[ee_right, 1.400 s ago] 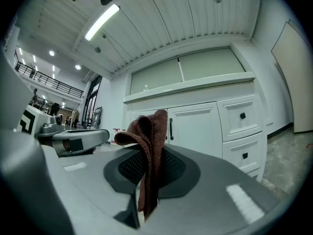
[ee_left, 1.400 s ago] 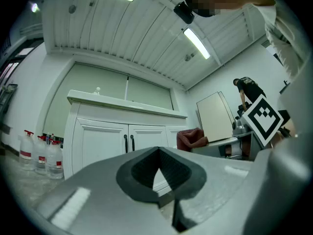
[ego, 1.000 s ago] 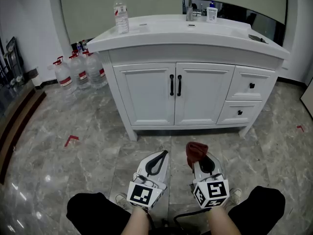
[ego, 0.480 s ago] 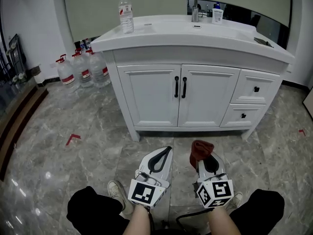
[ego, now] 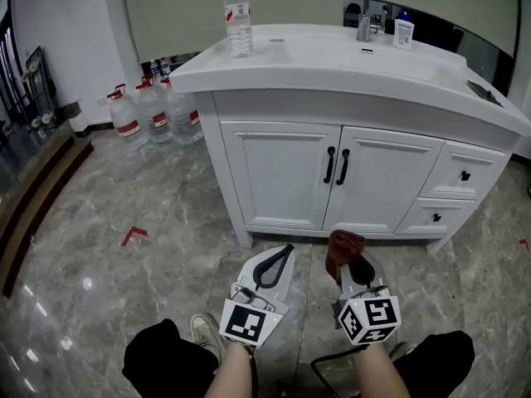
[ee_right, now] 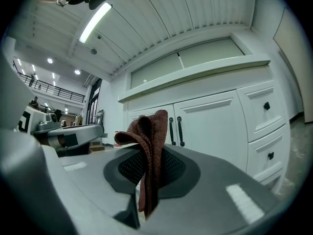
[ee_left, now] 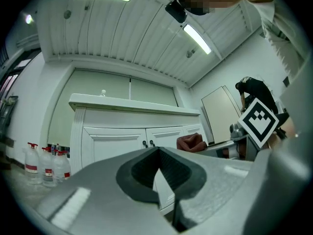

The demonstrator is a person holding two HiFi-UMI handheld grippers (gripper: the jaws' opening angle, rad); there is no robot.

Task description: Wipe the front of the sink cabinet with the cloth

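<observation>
Two grippers hover low before the white panelled sink cabinet (ego: 282, 172), well short of its doors: my right gripper (ego: 349, 261) clamped on the dark red woven cloth (ego: 342, 245), my left gripper (ego: 285, 249) closed on nothing.

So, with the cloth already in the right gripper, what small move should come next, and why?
Probably carry the right gripper forward and up until the cloth meets the cabinet door. Its jaws are shut on the red cloth, which hangs clear of that door, so there is no wiping contact yet. The left gripper is shut and empty, so it has no part in this move.
</observation>
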